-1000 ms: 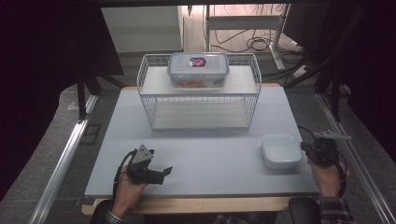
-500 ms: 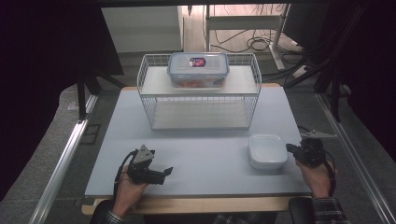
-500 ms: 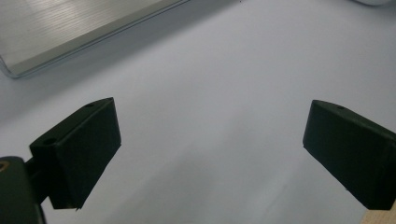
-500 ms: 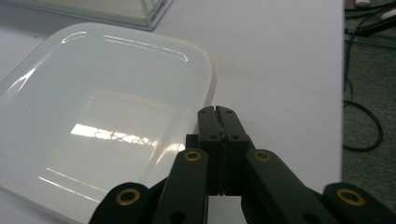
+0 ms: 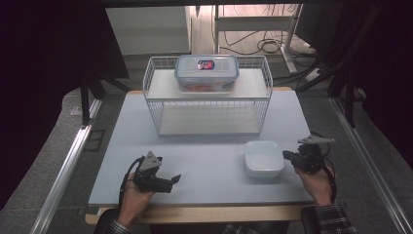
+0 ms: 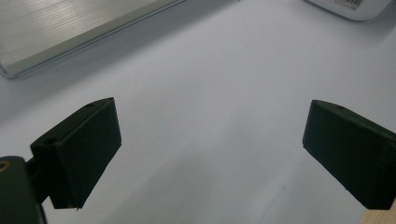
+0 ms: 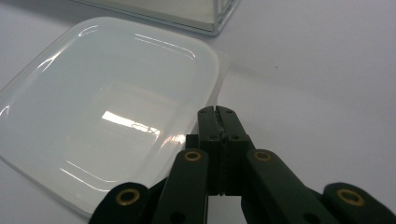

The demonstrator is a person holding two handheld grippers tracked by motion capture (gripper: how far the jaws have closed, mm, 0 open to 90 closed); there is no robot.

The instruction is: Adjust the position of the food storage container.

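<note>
A shallow white plastic container (image 5: 263,159) lies upside down on the pale table (image 5: 209,156) at the front right. My right gripper (image 5: 287,157) sits just right of it, jaws shut with nothing between them. In the right gripper view the shut tips (image 7: 217,112) rest against the container's (image 7: 107,116) rim. My left gripper (image 5: 174,179) hovers low at the front left, open. In the left gripper view its jaws (image 6: 215,140) stand wide apart over bare table, and a corner of the white container (image 6: 355,5) shows far off.
A white wire rack (image 5: 209,100) stands at the back middle of the table. On its top shelf sits a clear lidded box (image 5: 206,73) with red contents. The rack's base (image 6: 70,28) shows in the left gripper view.
The white container has slid left across the table, with my shut right gripper moving left right behind it. The left gripper has stayed put.
</note>
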